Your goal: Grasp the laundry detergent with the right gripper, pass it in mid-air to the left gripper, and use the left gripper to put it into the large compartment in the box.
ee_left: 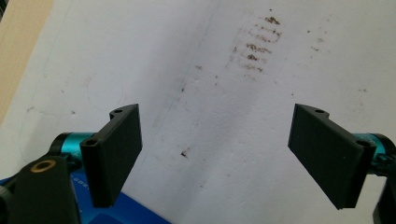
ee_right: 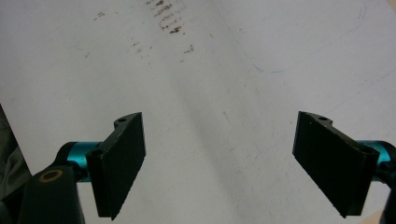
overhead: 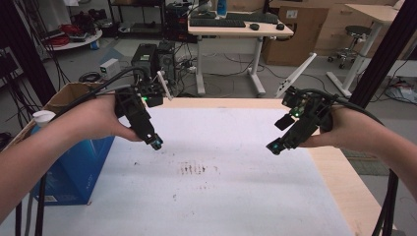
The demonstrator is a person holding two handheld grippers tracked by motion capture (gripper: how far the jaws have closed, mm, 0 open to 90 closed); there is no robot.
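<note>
Two hands hold black grippers above a white sheet that covers the table. My left gripper points down and inward at the sheet's left part. In the left gripper view it is open, with bare sheet between its jaws. My right gripper tilts down and inward at the right part. The right gripper view shows it open too, with nothing between the jaws. A patch of brown smudges marks the sheet between the two grippers.
A blue box stands at the table's left edge, and behind it an open cardboard box. Bare wood runs along the table's right side. Beyond the table are a desk, computer towers and cables on the floor.
</note>
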